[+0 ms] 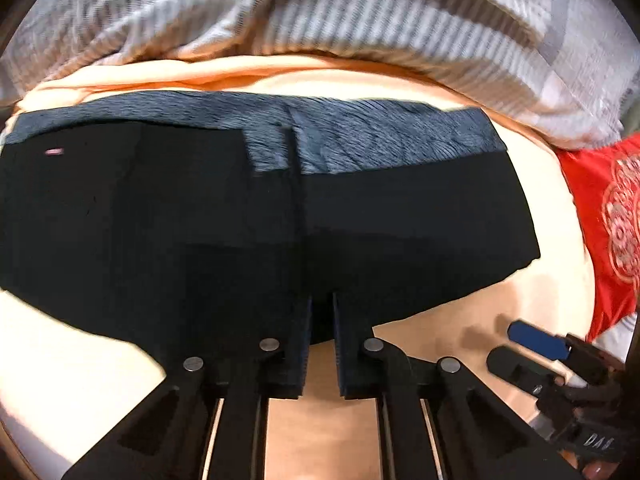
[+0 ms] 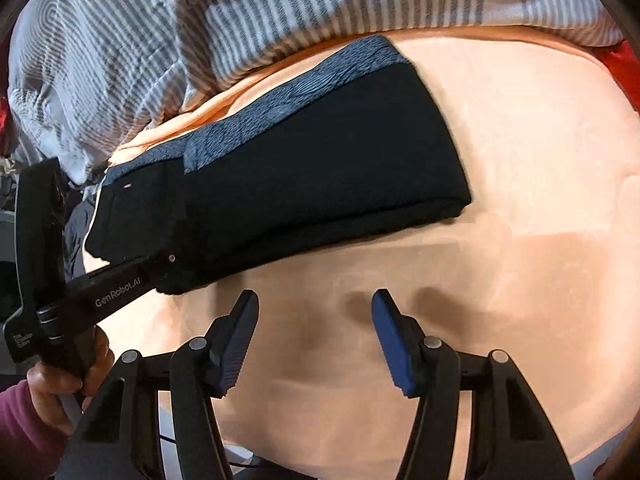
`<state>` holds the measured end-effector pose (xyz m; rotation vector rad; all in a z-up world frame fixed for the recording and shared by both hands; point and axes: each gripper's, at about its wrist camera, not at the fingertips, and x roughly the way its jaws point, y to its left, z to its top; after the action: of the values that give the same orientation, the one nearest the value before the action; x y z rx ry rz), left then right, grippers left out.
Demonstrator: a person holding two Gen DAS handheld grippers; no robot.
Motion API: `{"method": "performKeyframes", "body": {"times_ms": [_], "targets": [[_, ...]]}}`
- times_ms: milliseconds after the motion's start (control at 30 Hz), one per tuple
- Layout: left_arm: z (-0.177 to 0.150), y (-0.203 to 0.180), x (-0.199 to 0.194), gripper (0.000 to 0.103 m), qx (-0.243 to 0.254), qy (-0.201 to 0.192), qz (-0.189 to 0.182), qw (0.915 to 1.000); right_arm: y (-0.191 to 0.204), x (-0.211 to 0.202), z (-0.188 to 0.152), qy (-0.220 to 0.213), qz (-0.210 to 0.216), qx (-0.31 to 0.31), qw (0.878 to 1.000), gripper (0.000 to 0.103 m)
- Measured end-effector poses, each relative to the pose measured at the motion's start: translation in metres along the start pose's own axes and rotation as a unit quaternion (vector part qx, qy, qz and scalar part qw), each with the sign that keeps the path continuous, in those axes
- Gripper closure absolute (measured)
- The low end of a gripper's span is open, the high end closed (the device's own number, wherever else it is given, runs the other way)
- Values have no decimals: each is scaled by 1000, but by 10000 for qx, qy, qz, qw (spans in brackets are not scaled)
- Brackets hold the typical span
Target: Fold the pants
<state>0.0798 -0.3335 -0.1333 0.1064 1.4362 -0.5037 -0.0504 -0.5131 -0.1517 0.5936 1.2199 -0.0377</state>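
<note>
The black pants (image 1: 240,220) lie folded on a peach bed sheet (image 1: 400,432), with their blue-grey fleece lining (image 1: 360,136) showing along the far edge. My left gripper (image 1: 321,316) is nearly closed, its fingers pinching the near edge of the pants. In the right wrist view the pants (image 2: 320,168) lie as a long folded band, and the left gripper (image 2: 168,268) reaches its near edge from the left. My right gripper (image 2: 314,320) is open and empty above the bare sheet (image 2: 500,280), short of the pants.
A grey-and-white striped blanket (image 2: 240,20) is bunched along the far side of the bed. A red patterned cloth (image 1: 600,220) lies at the right. The right gripper's fingertips (image 1: 536,340) show at the lower right of the left wrist view.
</note>
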Motion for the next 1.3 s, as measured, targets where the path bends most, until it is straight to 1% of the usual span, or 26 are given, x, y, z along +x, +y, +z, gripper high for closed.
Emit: {"method": "performKeyframes", "body": {"times_ms": [67, 133, 200, 233, 300, 333, 367, 433, 467, 500, 533, 567, 600, 667, 733, 800, 900, 1000, 1133, 1167, 1200, 1233, 1267, 1300], "targets": [[5, 11, -10, 91, -215, -89, 90, 9997, 5, 2, 1, 35, 50, -55, 10000, 40], [15, 29, -15, 91, -488, -158, 213, 9985, 12, 2, 3, -8, 80, -154, 9998, 40], [26, 44, -7, 91, -684, 6, 203, 9975, 18, 3, 5, -45, 76, -245, 9997, 40], [31, 51, -3, 91, -771, 93, 107, 9969, 21, 4, 7, -49, 82, -282, 9996, 40], [43, 60, 10, 91, -889, 174, -199, 9957, 25, 5, 9, -59, 111, -281, 9995, 40], [49, 62, 14, 91, -919, 191, -318, 9951, 26, 5, 11, -57, 127, -270, 9995, 40], [55, 63, 19, 91, -942, 210, -543, 9938, 27, 6, 11, -43, 134, -260, 9996, 40], [62, 63, 26, 91, -966, 236, -800, 9918, 28, 6, 11, -9, 154, -245, 9996, 40], [66, 63, 30, 91, -962, 262, -996, 9900, 28, 6, 11, 12, 157, -245, 9996, 40], [69, 63, 33, 76, -962, 298, -1069, 9891, 28, 6, 11, 34, 165, -249, 9995, 40], [70, 65, 35, 63, -982, 322, -1116, 9884, 28, 6, 11, 49, 172, -248, 9995, 40], [71, 68, 36, 42, -1035, 253, -1121, 9880, 28, 6, 11, 58, 177, -248, 9995, 40], [72, 72, 35, 38, -1084, 186, -1159, 9872, 28, 6, 11, 66, 179, -252, 9995, 40], [72, 80, 37, 38, -1227, 221, -1382, 9825, 28, 5, 13, 66, 161, -270, 9995, 40], [74, 86, 37, 38, -1357, 258, -1461, 9796, 30, 5, 16, 40, 159, -317, 9994, 40], [75, 87, 33, 38, -1268, 224, -1443, 9811, 31, 5, 20, 27, 119, -358, 9993, 40], [78, 86, 32, 38, -1207, 219, -1546, 9803, 31, 5, 24, 22, 144, -311, 9994, 40], [81, 83, 42, 38, -1181, 324, -1554, 9802, 33, 3, 29, -66, 135, -317, 9994, 40], [82, 80, 57, 38, -1211, 351, -1515, 9804, 41, -1, 43, -325, 0, -468, 9984, 40], [81, 81, 57, 43, -1234, 317, -1542, 9798, 44, 0, 49, -382, 0, -521, 9979, 40], [81, 80, 58, 63, -1240, 297, -1626, 9784, 47, 2, 54, -412, 7, -559, 9976, 40], [81, 76, 59, 65, -1227, 317, -1719, 9769, 50, 7, 60, -432, 10, -608, 9972, 40], [81, 74, 58, 66, -1190, 275, -1658, 9786, 52, 14, 64, -393, 9, -636, 9972, 41], [82, 70, 56, 73, -1121, 216, -1669, 9793, 53, 22, 67, -301, -3, -638, 9975, 56]]}}
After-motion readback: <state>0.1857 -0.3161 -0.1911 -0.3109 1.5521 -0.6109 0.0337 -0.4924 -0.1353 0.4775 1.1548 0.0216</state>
